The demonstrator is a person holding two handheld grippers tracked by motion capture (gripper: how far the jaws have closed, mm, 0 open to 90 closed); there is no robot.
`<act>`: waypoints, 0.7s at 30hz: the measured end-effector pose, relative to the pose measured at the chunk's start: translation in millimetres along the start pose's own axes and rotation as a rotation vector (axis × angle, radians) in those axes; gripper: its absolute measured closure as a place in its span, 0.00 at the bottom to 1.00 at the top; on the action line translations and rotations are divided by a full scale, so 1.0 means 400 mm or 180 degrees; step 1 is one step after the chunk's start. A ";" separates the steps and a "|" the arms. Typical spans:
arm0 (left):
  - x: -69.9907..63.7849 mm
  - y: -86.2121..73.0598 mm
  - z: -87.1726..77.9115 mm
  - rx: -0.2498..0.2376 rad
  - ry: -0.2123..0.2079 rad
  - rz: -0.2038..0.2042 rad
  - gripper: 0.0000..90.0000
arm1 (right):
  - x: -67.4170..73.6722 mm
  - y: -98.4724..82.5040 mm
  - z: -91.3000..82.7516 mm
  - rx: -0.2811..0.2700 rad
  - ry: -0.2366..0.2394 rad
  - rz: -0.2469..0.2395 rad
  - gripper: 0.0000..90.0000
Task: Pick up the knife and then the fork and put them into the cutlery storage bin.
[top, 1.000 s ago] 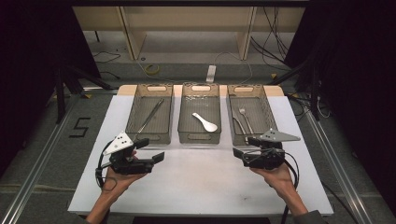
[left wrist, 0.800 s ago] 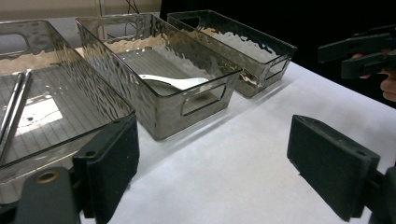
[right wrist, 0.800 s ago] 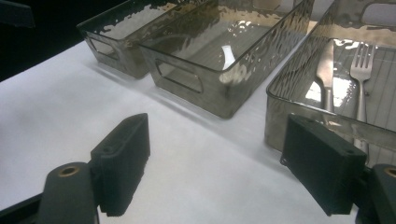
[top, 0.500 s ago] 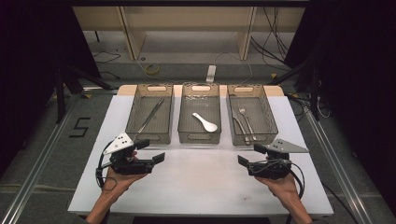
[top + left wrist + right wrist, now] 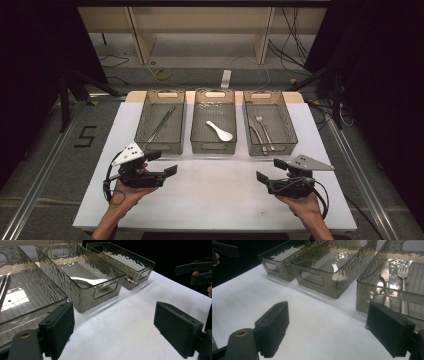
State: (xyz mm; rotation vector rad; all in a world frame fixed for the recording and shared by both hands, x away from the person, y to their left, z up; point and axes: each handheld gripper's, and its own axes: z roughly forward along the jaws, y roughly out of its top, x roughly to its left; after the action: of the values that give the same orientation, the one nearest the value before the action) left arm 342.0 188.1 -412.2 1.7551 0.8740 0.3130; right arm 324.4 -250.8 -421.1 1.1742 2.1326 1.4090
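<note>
Cutlery is seen sorted already, chopsticks [image 5: 160, 122] left and knife and fork [image 5: 261, 132] right of the spoon's bin [image 5: 214, 146], while both grippers [image 5: 166, 164] [image 5: 269, 170] are held before it, jaws wide, nothing gripped.

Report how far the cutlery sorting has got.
Done: chopsticks lie in the left bin, a white spoon in the middle bin, fork and knife in the right bin. In hand: nothing; left gripper and right gripper are open over the table. No cutlery remains outside the bins.
</note>
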 end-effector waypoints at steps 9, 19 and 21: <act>0.001 0.000 -0.001 0.0001 0.0007 0.0000 0.18 | 0.001 -0.003 0.003 -0.0002 -0.0010 -0.0024 0.21; 0.001 0.000 -0.003 -0.0004 0.0014 0.0007 0.18 | 0.002 -0.002 0.004 -0.0008 -0.0030 -0.0054 0.21; 0.001 0.000 -0.003 -0.0002 0.0015 0.0009 0.18 | 0.002 -0.002 0.004 -0.0007 -0.0031 -0.0057 0.21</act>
State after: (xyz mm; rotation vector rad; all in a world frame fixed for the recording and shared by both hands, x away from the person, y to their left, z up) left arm 341.5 189.3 -412.0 1.7558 0.8748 0.3192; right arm 324.5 -249.5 -422.3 1.1561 2.1292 1.3949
